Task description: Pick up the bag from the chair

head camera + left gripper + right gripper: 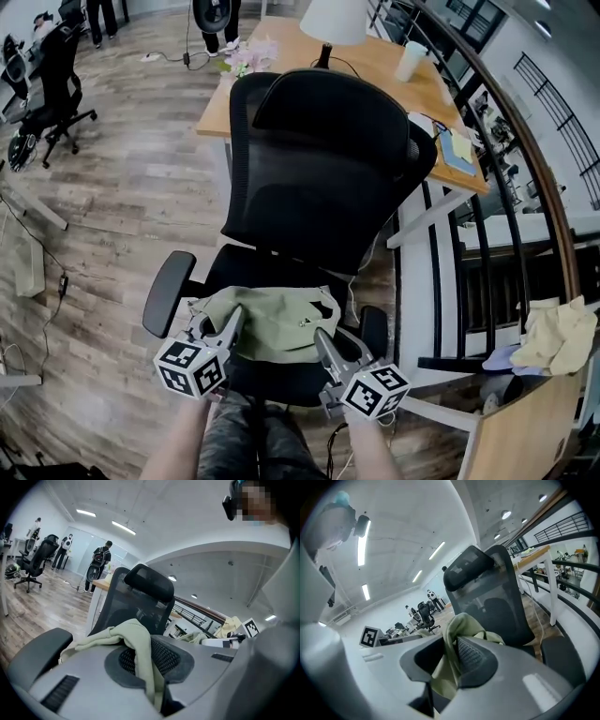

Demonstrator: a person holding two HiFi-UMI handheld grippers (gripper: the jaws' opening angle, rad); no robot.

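Now, the bag (277, 323): olive cloth, soft and slumped, slung between my two grippers over the front of the chair (328, 159) seat. Its mouth faces up. From the head view I cannot tell whether its underside rests on the seat or hangs just off it.

Left gripper (232, 321) has the bag's left edge. Its own view shows the fingers (93, 686) nearly together, with a thin fold of cloth pinched between the pads and draped over the top. Right gripper (323, 339) has the right edge. Its fingers (511, 677) stand somewhat wider, closed on a thicker bunch of the same cloth. Both grippers point slightly downward, toward the backrest.

Outward: the left armrest (169, 292) is just beside the left gripper. The right armrest (375, 328) is partly hidden behind the bag and the right gripper. Behind the backrest is a wooden tabletop (375, 66) with a lamp (333, 19) and a cup (410, 61).

Step, as I judge it: the lift, with grip made on both sides.

Risks:
- The left hold is on a thin fold only. If the bag carries weight, the cloth could slide out.
- Raising my two hands unevenly would tip the open mouth and spill whatever is inside.
- Loose cloth or a strap could catch an armrest.
- The chair looks like a swivel type, so a snag would likely drag it round rather than let go.
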